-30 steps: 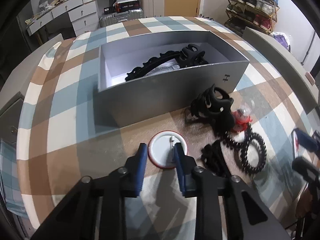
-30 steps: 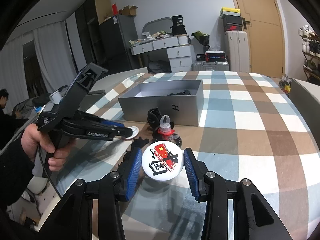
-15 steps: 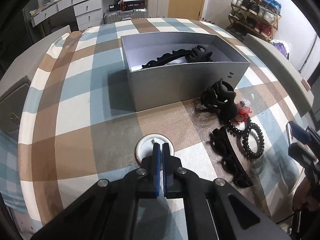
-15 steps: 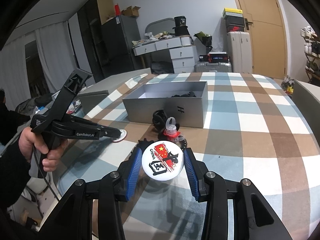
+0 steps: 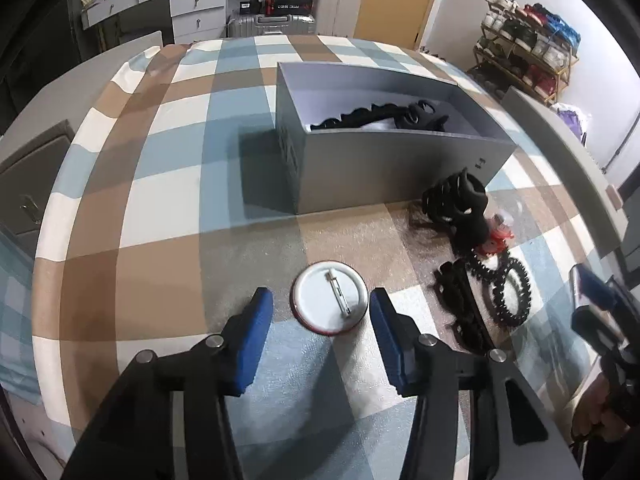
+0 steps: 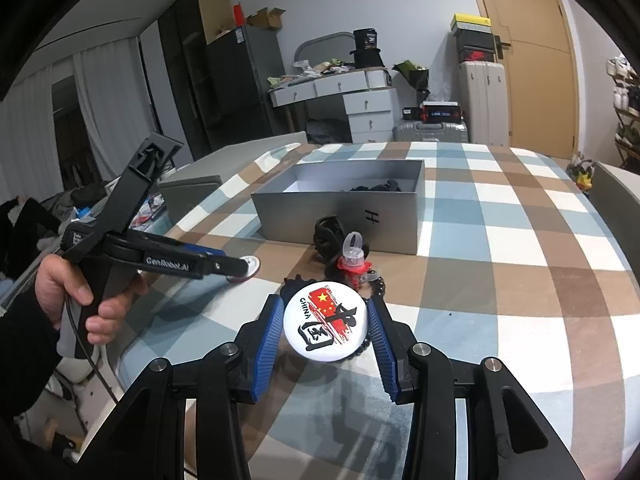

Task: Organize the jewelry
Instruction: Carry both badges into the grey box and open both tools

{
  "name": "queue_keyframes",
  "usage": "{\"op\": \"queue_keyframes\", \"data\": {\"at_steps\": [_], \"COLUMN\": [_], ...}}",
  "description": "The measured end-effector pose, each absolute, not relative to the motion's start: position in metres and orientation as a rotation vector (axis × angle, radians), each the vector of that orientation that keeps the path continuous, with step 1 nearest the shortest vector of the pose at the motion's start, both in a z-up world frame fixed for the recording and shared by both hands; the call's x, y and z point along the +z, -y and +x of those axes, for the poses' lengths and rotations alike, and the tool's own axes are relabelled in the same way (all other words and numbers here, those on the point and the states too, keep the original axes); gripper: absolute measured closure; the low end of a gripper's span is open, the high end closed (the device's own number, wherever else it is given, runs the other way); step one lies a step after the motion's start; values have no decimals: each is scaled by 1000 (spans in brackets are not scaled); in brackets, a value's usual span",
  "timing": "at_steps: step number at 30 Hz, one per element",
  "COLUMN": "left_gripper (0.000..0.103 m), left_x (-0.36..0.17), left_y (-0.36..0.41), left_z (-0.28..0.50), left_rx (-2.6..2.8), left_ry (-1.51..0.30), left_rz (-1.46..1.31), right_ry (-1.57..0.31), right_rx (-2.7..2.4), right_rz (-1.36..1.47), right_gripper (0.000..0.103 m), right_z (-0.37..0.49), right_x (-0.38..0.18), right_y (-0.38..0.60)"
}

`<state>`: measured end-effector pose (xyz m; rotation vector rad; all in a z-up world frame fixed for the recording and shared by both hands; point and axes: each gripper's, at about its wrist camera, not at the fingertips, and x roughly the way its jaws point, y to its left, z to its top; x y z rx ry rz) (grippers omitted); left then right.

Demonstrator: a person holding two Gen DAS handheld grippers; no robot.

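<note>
Your left tool (image 5: 321, 312) had just been opening around the face-down badge (image 5: 329, 298), pads clear. Your right tool (image 6: 326, 322) gripped the printed badge (image 6: 325, 320). Next, I'd judge, close squarely on its rim, then lift to the grey box (image 5: 384, 168).

The checked cloth (image 5: 160, 216) left of the grey box (image 5: 384, 172) lies bare, giving open passage toward the box's open top. On the right, black hair clips (image 5: 456, 204), a red-capped trinket (image 5: 498, 236) and coiled bands (image 5: 504, 288) crowd the cloth by the box's front corner, blocking a low approach.
</note>
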<state>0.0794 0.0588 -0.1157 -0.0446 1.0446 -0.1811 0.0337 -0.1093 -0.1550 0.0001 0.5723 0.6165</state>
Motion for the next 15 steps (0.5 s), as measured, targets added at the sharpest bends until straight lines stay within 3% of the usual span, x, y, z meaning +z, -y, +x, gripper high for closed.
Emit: {"op": "queue_keyframes", "data": {"at_steps": [3,7,8,10,15], "left_gripper": [52,52,53,66,66], "left_x": [-116,-117,-117,-116,-112], "left_y": [-52,-41,-41,-39,-40], "left_z": [78,78,78,78,75], "left_rx": [-170,-149,-153,-172,-178], "left_ry": [-1027,-1005,-1004,-1009,-998], "left_rz": [-3,77,79,81,81], "right_ry": [-574,-575,-574,-571,-565], "right_rx": [616,613,612,611,617], "right_rz": [-3,1,1,-1,-6], "right_gripper": [61,61,61,61,61], "right_z": [34,35,35,35,37], "right_x": [-155,-154,-154,-154,-150], "right_y": [110,110,110,111,111]}}
